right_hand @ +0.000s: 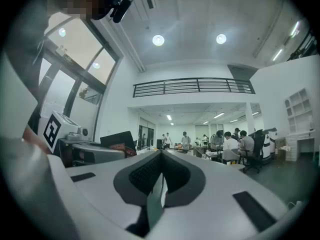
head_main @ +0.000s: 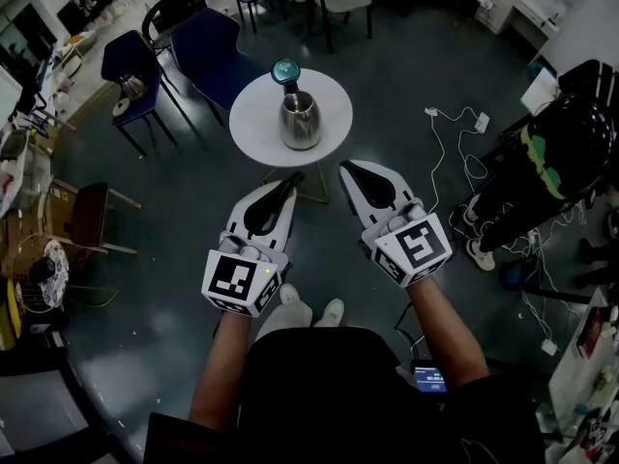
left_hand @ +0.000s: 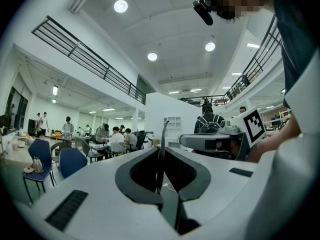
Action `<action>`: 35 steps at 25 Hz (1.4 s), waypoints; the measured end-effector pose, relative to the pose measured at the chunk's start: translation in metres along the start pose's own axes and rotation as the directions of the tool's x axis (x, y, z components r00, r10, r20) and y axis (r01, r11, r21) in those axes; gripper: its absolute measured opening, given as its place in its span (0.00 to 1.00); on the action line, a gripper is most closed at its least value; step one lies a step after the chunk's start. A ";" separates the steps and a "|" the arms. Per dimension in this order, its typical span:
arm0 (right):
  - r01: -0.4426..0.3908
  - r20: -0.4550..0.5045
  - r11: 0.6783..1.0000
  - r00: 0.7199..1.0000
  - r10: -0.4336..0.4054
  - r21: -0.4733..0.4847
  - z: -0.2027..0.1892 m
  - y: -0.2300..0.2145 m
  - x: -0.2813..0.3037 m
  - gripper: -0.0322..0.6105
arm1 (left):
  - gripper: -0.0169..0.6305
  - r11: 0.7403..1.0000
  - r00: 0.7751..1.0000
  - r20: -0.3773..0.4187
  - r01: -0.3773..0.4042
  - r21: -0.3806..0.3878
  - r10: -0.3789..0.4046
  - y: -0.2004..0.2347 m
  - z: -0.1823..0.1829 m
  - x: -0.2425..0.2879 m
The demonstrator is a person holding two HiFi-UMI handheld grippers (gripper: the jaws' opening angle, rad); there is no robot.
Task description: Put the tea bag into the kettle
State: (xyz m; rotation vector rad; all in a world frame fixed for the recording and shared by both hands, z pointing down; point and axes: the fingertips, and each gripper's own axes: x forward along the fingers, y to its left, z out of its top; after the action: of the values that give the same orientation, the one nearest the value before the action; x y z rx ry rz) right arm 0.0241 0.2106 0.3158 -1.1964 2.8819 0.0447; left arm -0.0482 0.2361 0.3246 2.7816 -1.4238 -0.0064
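Note:
A steel kettle [head_main: 301, 118] stands on a small round white table [head_main: 253, 122] ahead of me. Just behind the kettle sits a teal round object [head_main: 286, 71]; I cannot make out a tea bag. My left gripper [head_main: 293, 178] and right gripper [head_main: 345, 167] are held side by side, short of the table's near edge and clear of the kettle. Both are shut, with nothing between the jaws. The left gripper view [left_hand: 164, 126] and the right gripper view [right_hand: 161, 154] look out over the room and show neither table nor kettle.
Blue chairs [head_main: 208, 51] stand behind and left of the table. White cables [head_main: 455, 143] trail over the dark floor at the right, near a person in black [head_main: 542, 162]. Shelving and clutter line the left edge [head_main: 29, 259]. Seated people [left_hand: 112, 139] show far off.

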 end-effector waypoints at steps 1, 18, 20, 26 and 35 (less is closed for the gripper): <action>0.000 0.001 1.000 1.000 0.000 0.002 0.000 0.001 -0.001 0.08 | 0.08 1.000 1.000 -0.001 -0.004 -0.002 0.004 0.000 0.001 -0.001; 0.026 -0.022 1.000 0.999 -0.026 0.011 -0.010 0.001 0.022 0.08 | 0.08 0.994 0.999 0.035 -0.002 -0.106 0.006 0.032 0.006 -0.002; 0.032 -0.023 0.999 0.999 -0.032 0.009 -0.009 0.002 0.028 0.08 | 0.08 0.994 0.999 0.034 -0.005 -0.105 0.009 0.042 0.008 -0.002; -0.008 -0.008 1.000 1.000 0.008 0.009 -0.003 0.011 0.059 0.08 | 0.08 0.996 0.999 0.035 -0.004 -0.091 0.007 0.075 0.009 -0.001; -0.020 -0.023 1.000 1.000 0.019 -0.018 -0.005 0.017 0.108 0.08 | 0.08 0.994 0.999 0.031 -0.018 -0.108 0.021 0.123 0.004 0.000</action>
State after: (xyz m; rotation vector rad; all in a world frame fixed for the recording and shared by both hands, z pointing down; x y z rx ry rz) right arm -0.0648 0.1461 0.3178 -1.1793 2.9191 0.0586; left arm -0.1477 0.1640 0.3225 2.6925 -1.4127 -0.1252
